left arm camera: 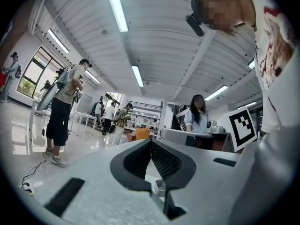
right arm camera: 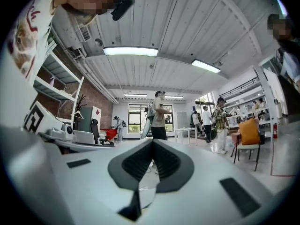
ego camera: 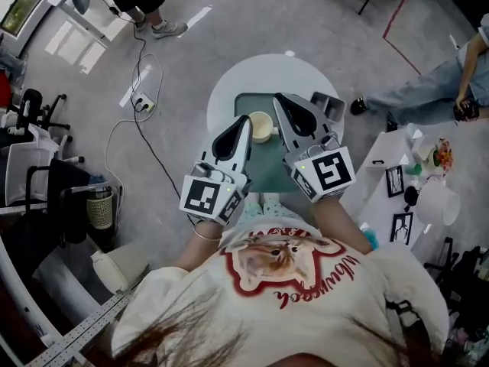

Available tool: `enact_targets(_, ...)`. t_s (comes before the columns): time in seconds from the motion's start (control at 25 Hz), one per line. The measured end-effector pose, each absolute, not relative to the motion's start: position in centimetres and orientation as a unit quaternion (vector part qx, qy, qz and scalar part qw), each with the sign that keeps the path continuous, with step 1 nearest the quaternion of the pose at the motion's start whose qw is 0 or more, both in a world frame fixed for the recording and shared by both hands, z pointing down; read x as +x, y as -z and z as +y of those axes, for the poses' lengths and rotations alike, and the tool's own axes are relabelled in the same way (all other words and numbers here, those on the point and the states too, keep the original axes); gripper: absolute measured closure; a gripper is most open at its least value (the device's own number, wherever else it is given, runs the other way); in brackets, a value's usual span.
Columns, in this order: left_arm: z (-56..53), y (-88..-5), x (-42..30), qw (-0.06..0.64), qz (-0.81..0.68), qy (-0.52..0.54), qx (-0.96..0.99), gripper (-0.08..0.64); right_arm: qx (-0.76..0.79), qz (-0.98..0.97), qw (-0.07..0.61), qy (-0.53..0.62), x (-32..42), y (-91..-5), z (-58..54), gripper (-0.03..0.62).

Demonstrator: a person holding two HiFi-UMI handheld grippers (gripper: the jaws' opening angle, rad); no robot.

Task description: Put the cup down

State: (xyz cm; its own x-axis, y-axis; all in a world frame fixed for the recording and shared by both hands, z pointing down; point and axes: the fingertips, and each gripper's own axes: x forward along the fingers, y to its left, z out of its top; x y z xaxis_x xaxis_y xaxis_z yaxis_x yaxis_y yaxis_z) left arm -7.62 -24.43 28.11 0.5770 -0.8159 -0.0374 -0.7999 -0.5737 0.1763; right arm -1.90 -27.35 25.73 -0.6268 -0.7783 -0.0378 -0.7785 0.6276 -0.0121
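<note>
In the head view a cream cup (ego camera: 260, 125) stands upright on a dark green mat (ego camera: 267, 167) on the round white table (ego camera: 229, 90). It sits between my two grippers and neither holds it. My left gripper (ego camera: 246, 121) is just left of the cup, its jaws together. My right gripper (ego camera: 280, 99) reaches past the cup on its right, also shut. In the left gripper view the left gripper (left arm camera: 151, 142) has its jaws meeting with nothing between them. The right gripper (right arm camera: 152, 142) looks the same in its own view. Both gripper views point out into the room, so neither shows the cup.
A small grey box (ego camera: 329, 105) lies at the table's right edge. A power strip with a cable (ego camera: 142, 102) is on the floor to the left. A white side table (ego camera: 405, 197) with small items stands at the right. People stand and sit around the room.
</note>
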Motion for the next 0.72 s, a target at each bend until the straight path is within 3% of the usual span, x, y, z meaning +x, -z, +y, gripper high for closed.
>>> enact_targets(0.72,-24.5,-26.4,-6.2,0.044,-0.471,0.066,0.878,0.546,-0.397,0.917,0.041,-0.009,-1.3,-24.6,-27.2,0.565)
